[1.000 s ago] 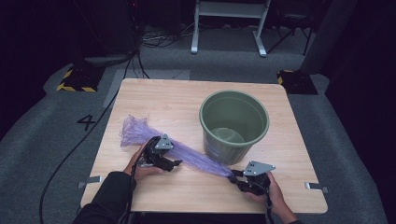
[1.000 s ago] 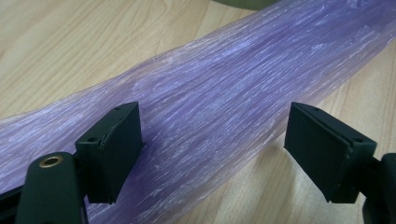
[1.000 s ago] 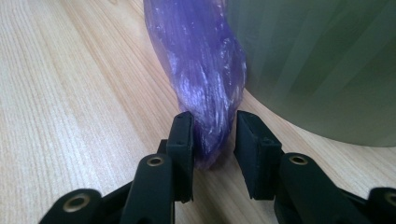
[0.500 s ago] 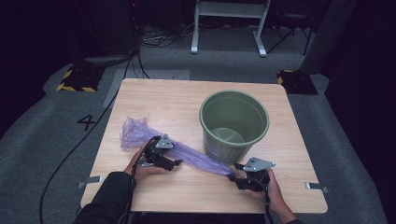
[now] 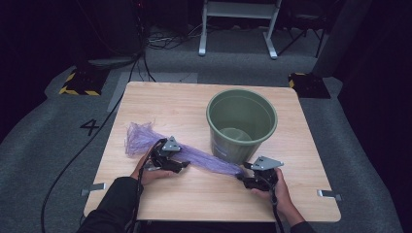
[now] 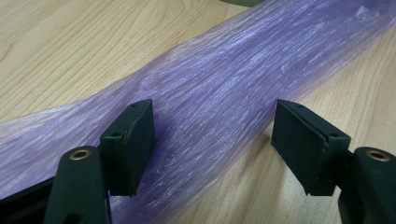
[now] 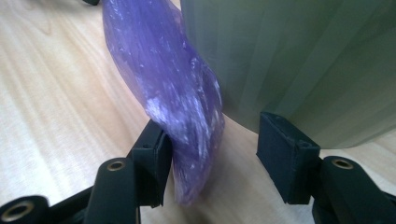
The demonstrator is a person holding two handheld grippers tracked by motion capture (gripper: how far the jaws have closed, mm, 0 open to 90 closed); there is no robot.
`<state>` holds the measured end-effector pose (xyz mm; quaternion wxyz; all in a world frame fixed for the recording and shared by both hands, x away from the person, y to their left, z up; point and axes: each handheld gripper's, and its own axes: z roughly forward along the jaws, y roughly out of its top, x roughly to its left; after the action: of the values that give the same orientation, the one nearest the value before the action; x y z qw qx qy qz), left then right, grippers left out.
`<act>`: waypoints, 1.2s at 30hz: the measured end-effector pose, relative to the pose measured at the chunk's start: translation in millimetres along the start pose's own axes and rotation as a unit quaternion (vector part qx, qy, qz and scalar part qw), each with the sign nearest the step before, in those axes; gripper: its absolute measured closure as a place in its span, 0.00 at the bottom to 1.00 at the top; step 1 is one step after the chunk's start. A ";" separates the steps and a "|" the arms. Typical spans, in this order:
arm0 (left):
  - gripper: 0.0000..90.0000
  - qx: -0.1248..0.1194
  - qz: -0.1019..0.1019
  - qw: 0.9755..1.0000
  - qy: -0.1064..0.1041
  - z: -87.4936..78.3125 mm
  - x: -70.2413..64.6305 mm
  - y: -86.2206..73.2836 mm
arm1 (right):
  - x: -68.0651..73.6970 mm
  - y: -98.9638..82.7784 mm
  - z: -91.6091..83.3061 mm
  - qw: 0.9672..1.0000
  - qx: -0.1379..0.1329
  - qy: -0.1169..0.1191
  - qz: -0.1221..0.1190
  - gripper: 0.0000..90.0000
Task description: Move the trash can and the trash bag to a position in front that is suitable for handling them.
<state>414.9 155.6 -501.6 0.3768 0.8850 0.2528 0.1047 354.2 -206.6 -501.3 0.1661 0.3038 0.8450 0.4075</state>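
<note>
A purple plastic bag (image 5: 194,156), twisted into a long rope, lies on the wooden table (image 5: 160,104) and runs from a fanned-out end at the left to a narrow tip at the right, passing just in front of the green bucket (image 5: 241,121).

Left gripper (image 5: 167,158): positioned over the middle stretch of the bag. In the left gripper view the bag (image 6: 224,93) lies across the gap between the two black jaws. The near jaw rests against the plastic; the far jaw stands at the bag's edge with a thin strip of table showing beside it. The jaws have just been closing, with the bag between them, but they do not yet pinch it: open.

Right gripper (image 5: 255,177): positioned at the narrow tip of the bag, close to the base of the bucket. In the right gripper view the tip (image 7: 187,121) hangs against one jaw, while the other jaw stands well clear with bare table between. The jaws have just opened. The tip is not clamped: open.

The bucket (image 7: 299,60) stands upright on the table, its wall just beside the bag's tip. Both hands rest low at the table's near edge.
</note>
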 end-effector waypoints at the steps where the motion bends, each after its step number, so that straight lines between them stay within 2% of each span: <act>1: 0.34 -0.001 -0.002 1.000 0.002 0.2 0.5 0.5 | -1.3 0.8 1.2 1.000 0.000 -0.002 0.000 0.51; 5: 0.39 -0.001 -0.006 1.000 0.005 0.6 2.2 1.7 | -7.5 3.8 5.8 1.000 -0.001 -0.006 0.000 0.51; 10: 0.48 -0.007 -0.009 1.000 0.010 0.3 4.5 1.3 | -14.3 5.6 6.0 1.000 -0.009 0.015 0.014 0.36; 16: 0.60 -0.012 -0.019 1.000 0.020 -0.5 5.4 0.6 | -20.3 2.6 -7.7 0.999 -0.025 0.032 0.021 0.24; 20: 0.71 -0.016 -0.029 0.999 0.028 -0.9 6.6 -0.2 | -26.1 -2.6 -20.7 0.999 -0.033 0.033 0.020 0.23; 23: 0.78 -0.021 -0.037 0.998 0.038 -1.0 7.2 -1.3 | -32.6 -7.8 -27.1 0.999 -0.026 0.024 0.023 0.23; 25: 0.80 -0.021 -0.040 0.998 0.041 -1.0 7.4 -1.2 | -38.3 -12.5 -32.2 0.999 -0.032 0.017 0.033 0.24; 28: 0.85 -0.022 -0.045 0.998 0.046 -1.0 7.9 -1.3 | -47.2 -18.8 -38.5 0.999 -0.025 0.006 0.046 0.23; 29: 0.86 -0.021 -0.045 0.998 0.048 -1.3 8.2 -1.4 | -49.3 -20.2 -39.4 0.999 -0.021 0.005 0.050 0.23; 31: 0.89 -0.020 -0.046 0.997 0.052 -1.6 8.3 -1.5 | -53.6 -23.9 -40.8 0.998 -0.010 -0.011 0.058 0.24; 33: 0.94 -0.021 -0.050 0.996 0.065 -1.2 8.2 -1.5 | -57.0 -26.1 -41.3 0.998 -0.009 -0.013 0.064 0.24; 36: 0.96 -0.021 -0.051 0.996 0.071 -0.8 8.4 -1.1 | -60.0 -26.2 -39.3 0.997 -0.002 -0.027 0.070 0.24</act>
<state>421.3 161.1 -501.9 0.3809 0.8532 0.3217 0.1533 369.1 -281.3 -496.0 0.1609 0.3727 0.8161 0.4113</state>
